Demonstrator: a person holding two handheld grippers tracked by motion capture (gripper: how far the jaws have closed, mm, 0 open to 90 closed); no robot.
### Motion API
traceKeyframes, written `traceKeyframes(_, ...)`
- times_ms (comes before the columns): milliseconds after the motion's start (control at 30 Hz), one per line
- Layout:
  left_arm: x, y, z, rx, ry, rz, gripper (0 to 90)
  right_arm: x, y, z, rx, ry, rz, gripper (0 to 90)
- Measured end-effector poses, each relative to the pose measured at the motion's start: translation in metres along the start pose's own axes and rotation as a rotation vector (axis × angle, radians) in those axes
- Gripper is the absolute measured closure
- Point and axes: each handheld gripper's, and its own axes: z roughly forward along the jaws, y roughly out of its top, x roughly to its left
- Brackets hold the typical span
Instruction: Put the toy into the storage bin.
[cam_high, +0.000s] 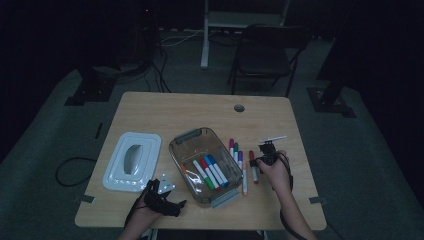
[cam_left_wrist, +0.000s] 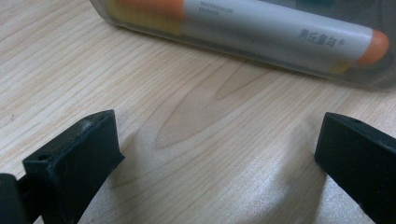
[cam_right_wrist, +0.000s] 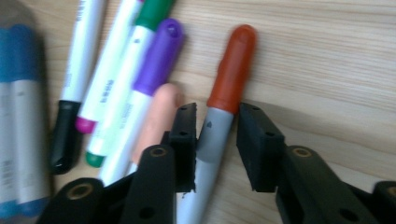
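**Red-capped marker between the jaws, not yet clearly pinched**

Red plastic caps the grey-barrelled marker (cam_right_wrist: 227, 93) that lies on the pale wood-grain table (cam_high: 165, 107), at the right edge of a loose cluster of markers beside the clear plastic storage box (cam_high: 205, 165). The right gripper (cam_right_wrist: 215, 140) straddles its barrel just below the cap. Its black jaws stand narrow, the left pad touching the barrel or very nearly so, while a thin gap shows at the right pad; I judge the grip not yet firm.

The left gripper (cam_left_wrist: 219, 154) rests low on the table with its jaws wide apart and nothing between them, facing the box wall, behind which an orange-capped white marker (cam_left_wrist: 280, 32) lies. The white rectangular lid (cam_high: 132, 161) sits apart, left of the box.

Risks from here, as I judge them:
- The peach-capped marker (cam_right_wrist: 159, 116) lies just beside the left jaw, touching it or close to it. Closing or lifting could drag it along or scatter the purple-capped marker (cam_right_wrist: 159, 56) and the green-capped marker (cam_right_wrist: 152, 11) next to it.
- The barrel is round and smooth; with only one pad seated it could roll out or swing nose-down on lifting.
- Holding so near the cap leaves the long barrel end unsupported, so the marker may tilt and catch the box rim on the way in.
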Motion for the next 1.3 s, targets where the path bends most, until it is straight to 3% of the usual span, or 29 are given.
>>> traceKeyframes(33, 0.000, 0.000, 0.000, 0.000, 0.000, 0.001, 0.6, -0.002, -0.001, -0.001, -0.003, -0.016, 0.027, 76.5)
traceKeyframes(200, 0.000, 0.000, 0.000, 0.000, 0.000, 0.000, 0.6, -0.007, -0.001, -0.007, -0.024, 0.009, 0.073, 76.8)
traceKeyframes(333, 0.000, 0.000, 0.000, 0.000, 0.000, 0.001, 0.6, -0.006, 0.001, -0.021, -0.052, 0.037, 0.069, 76.8)
traceKeyframes(467, 0.000, 0.000, 0.000, 0.000, 0.000, 0.001, 0.6, 0.005, 0.007, -0.052, -0.114, 0.077, 0.041, 76.7)
traceKeyframes(667, 0.000, 0.000, 0.000, 0.000, 0.000, 0.001, 0.6, 0.030, 0.015, -0.085, -0.151, 0.150, -0.014, 76.7)
traceKeyframes(967, 0.000, 0.000, 0.000, -0.002, 0.001, 0.000, 0.6, 0.074, 0.028, -0.116, -0.196, 0.240, -0.114, 76.7)
traceKeyframes(1100, 0.000, 0.000, 0.000, 0.000, 0.001, 0.000, 0.6, 0.094, 0.034, -0.120, -0.199, 0.271, -0.155, 76.8)
traceKeyframes(1300, 0.000, 0.000, 0.000, 0.000, 0.001, 0.000, 0.6, 0.125, 0.041, -0.112, -0.169, 0.313, -0.212, 76.7)
